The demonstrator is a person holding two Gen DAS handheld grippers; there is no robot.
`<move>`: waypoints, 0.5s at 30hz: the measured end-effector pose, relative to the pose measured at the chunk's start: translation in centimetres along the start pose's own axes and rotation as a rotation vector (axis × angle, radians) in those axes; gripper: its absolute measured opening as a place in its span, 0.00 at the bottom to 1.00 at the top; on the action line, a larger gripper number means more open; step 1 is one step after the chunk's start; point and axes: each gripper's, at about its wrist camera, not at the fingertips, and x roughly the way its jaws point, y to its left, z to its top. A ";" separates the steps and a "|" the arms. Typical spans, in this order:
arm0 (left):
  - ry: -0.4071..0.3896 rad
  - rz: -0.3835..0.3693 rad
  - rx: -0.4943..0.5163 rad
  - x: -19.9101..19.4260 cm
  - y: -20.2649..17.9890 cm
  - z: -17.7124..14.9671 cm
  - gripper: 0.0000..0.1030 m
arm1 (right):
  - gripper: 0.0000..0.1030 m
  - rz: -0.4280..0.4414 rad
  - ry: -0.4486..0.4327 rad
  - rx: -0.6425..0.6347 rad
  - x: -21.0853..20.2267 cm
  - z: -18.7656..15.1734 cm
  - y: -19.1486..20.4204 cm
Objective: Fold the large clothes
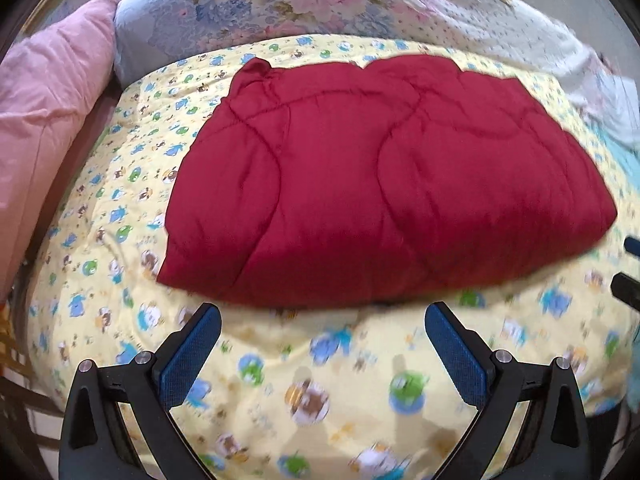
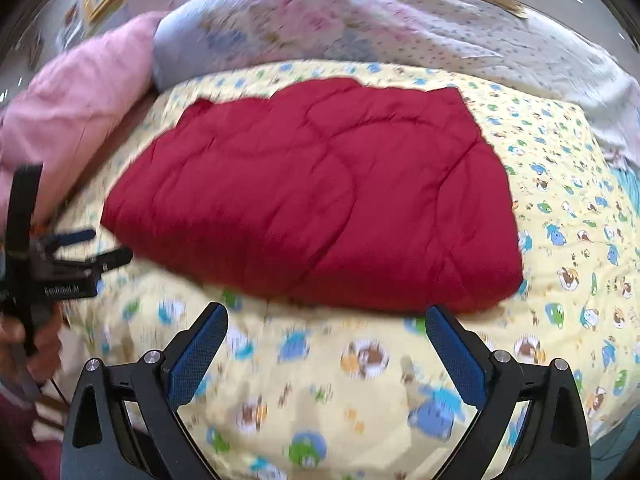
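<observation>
a: where is the thing to be folded?

b: the red quilted cover [image 1: 384,176] lies on the bed, on top of a yellow sheet [image 1: 360,360] printed with small cartoon animals. it is already doubled into a thick, roughly rectangular bundle, with curved stitch lines across its top.

a: and from the other side?

b: the right wrist view shows the same red quilted cover [image 2: 316,196] in the middle of the yellow sheet [image 2: 560,200], its near edge just beyond the fingertips.

a: how do the jaws stand?

b: the left gripper [image 1: 323,312] has its jaws wide apart, holding nothing, and hovers over the sheet just in front of the cover's near edge. the right gripper [image 2: 327,314] is the same: jaws spread, empty, blue pads facing each other.

a: do the grippers see each other?

b: yes. in the right wrist view the left gripper [image 2: 92,246] shows at the left edge, beside the cover's left corner, with a hand [image 2: 24,344] around its handle. in the left wrist view only dark tips of the right gripper [image 1: 630,268] show at the right edge, near the cover's right corner.

a: what else is on the bed?

b: a pink pillow [image 1: 48,120] at the left, a floral blanket [image 1: 280,0] behind the cover, and a white dotted cloth [image 1: 520,32] to the right of that. both views are partly blurred near the bottom.
</observation>
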 end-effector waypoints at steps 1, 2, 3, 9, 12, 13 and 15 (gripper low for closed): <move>0.002 0.010 0.015 -0.2 -0.1 -0.2 0.99 | 0.97 0.004 0.009 0.000 -0.1 -0.3 0.2; 0.002 0.021 0.031 -0.6 -0.4 -0.5 0.99 | 0.97 0.010 0.023 0.000 -0.2 -0.5 0.4; 0.002 0.028 0.044 -1.0 -0.6 -0.6 0.99 | 0.97 0.015 0.032 0.000 -0.5 -0.6 0.5; -0.052 0.067 0.100 -5.6 -1.9 -0.2 1.00 | 0.97 0.070 0.007 -0.039 -4.3 0.2 2.2; -0.083 0.090 0.096 -7.5 -2.3 0.3 0.99 | 0.98 0.047 -0.035 -0.074 -6.1 1.2 3.0; -0.085 0.092 0.091 -7.8 -2.4 0.3 0.99 | 0.99 0.037 -0.039 -0.080 -6.3 1.4 3.1; -0.086 0.087 0.082 -8.0 -2.7 0.5 0.99 | 0.99 0.033 -0.044 -0.082 -6.4 1.6 3.4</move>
